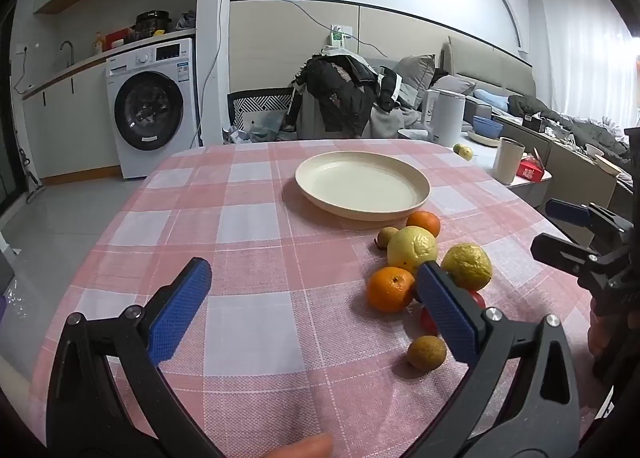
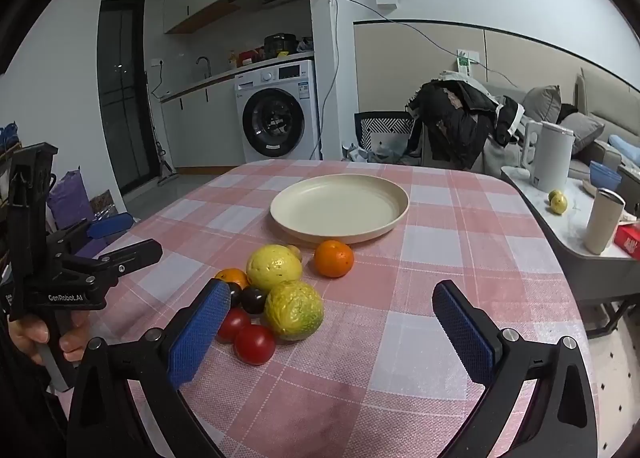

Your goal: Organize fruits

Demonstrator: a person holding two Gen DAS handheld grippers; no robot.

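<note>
Two hand-held grippers hover over a pink checked tablecloth (image 2: 400, 318), jaws spread wide and empty. The left gripper (image 1: 316, 298) and the right gripper (image 2: 332, 322) touch nothing. The fruits (image 2: 280, 290), oranges, lemons and tomatoes, lie clustered on the cloth just in front of a bare cream plate (image 2: 340, 210).

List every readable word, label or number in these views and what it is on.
"GenRobot.AI": white print on the black body of the left tongs, seen in the right wrist view.
Washing machine: panel markings and door sticker too small to read.
Red box on the side table: white marks, unreadable.
Nothing else legible.
</note>
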